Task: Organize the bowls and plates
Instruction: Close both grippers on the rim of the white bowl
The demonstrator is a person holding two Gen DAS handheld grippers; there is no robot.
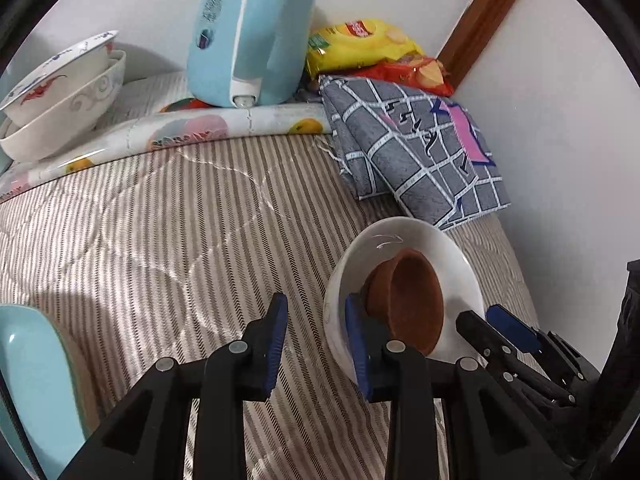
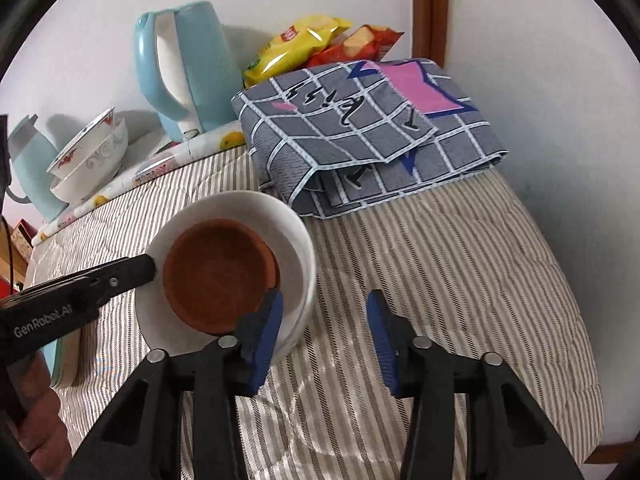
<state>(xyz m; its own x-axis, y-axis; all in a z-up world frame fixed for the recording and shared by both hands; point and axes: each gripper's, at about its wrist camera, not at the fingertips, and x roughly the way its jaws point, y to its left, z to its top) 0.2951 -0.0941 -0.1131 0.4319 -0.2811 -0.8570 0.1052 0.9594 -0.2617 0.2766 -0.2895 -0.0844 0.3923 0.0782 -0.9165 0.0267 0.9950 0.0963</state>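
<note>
A white bowl [image 1: 436, 252] [image 2: 256, 208] stands on the striped cloth with a small brown dish [image 1: 412, 300] [image 2: 218, 276] inside it. My left gripper [image 1: 318, 348] is open; its right finger is by the bowl's near rim, and it shows in the right wrist view [image 2: 132, 270] reaching the bowl from the left. My right gripper [image 2: 326, 340] is open, its left finger at the bowl's front rim; it shows in the left wrist view [image 1: 492, 324]. Two stacked patterned bowls [image 1: 60, 96] [image 2: 90, 156] stand at the back left.
A light blue kettle [image 1: 248, 32] [image 2: 180, 64] stands on a rolled fruit-print mat [image 1: 180, 136]. A folded grey checked cloth [image 1: 412, 148] [image 2: 360, 132] and snack bags [image 1: 372, 48] [image 2: 312, 48] lie by the wall. A light blue plate [image 1: 32, 380] [image 2: 60, 364] lies at the left.
</note>
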